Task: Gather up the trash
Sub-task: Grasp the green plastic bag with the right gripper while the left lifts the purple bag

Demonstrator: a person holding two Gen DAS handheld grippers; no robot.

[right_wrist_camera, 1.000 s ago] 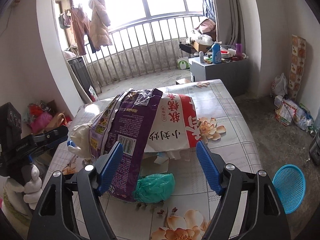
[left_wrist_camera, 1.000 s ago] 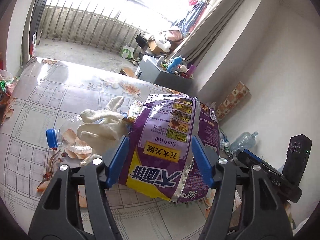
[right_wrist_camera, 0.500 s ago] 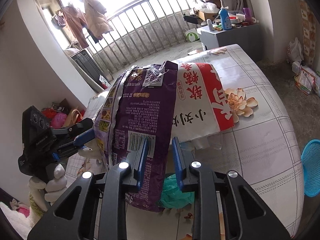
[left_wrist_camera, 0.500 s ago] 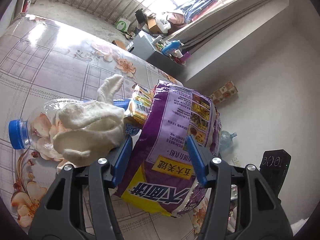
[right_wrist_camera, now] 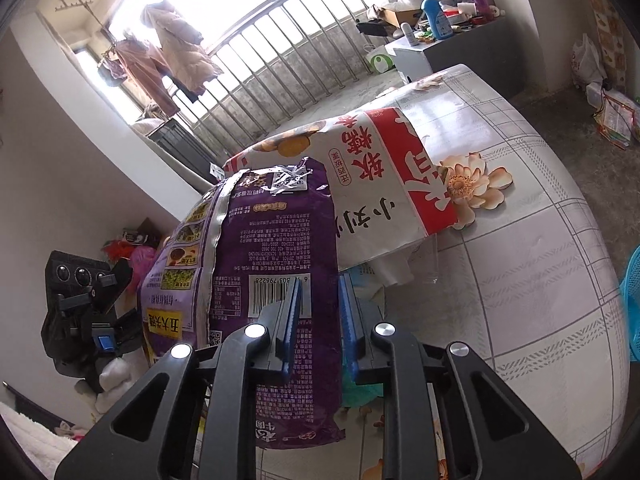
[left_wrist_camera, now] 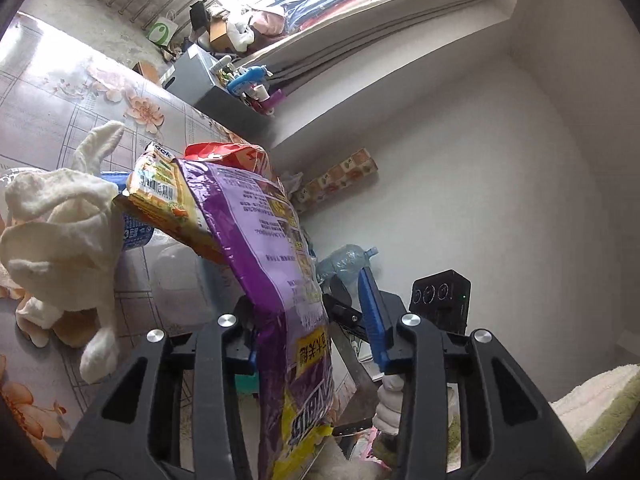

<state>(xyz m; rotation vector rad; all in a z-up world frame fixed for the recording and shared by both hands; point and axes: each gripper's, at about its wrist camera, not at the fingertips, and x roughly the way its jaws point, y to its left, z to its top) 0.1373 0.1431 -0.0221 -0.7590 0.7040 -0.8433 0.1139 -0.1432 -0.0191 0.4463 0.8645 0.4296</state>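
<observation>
A large purple snack bag (right_wrist_camera: 276,264) stands tilted above the flowered table (right_wrist_camera: 520,248). My right gripper (right_wrist_camera: 318,320) is shut on the bag's edge. In the left wrist view the same purple bag (left_wrist_camera: 280,280) hangs between the fingers of my left gripper (left_wrist_camera: 316,336), whose jaws stand apart and do not pinch it. A red-and-white bag (right_wrist_camera: 384,184) leans behind the purple one. A yellow wrapper (left_wrist_camera: 168,196), a white rag (left_wrist_camera: 60,232) and a clear bottle with a blue label (left_wrist_camera: 136,232) lie on the table to the left.
A crumpled green bag (right_wrist_camera: 360,388) lies under the purple bag. A blue basket (right_wrist_camera: 632,308) stands on the floor at the right. A grey cabinet (right_wrist_camera: 440,52) with bottles stands by the railing. An empty water bottle (left_wrist_camera: 344,260) lies by the wall.
My right gripper closed on the purple bag and lifted it upright. My left gripper moved closer and tilted, its jaws still apart around the bag.
</observation>
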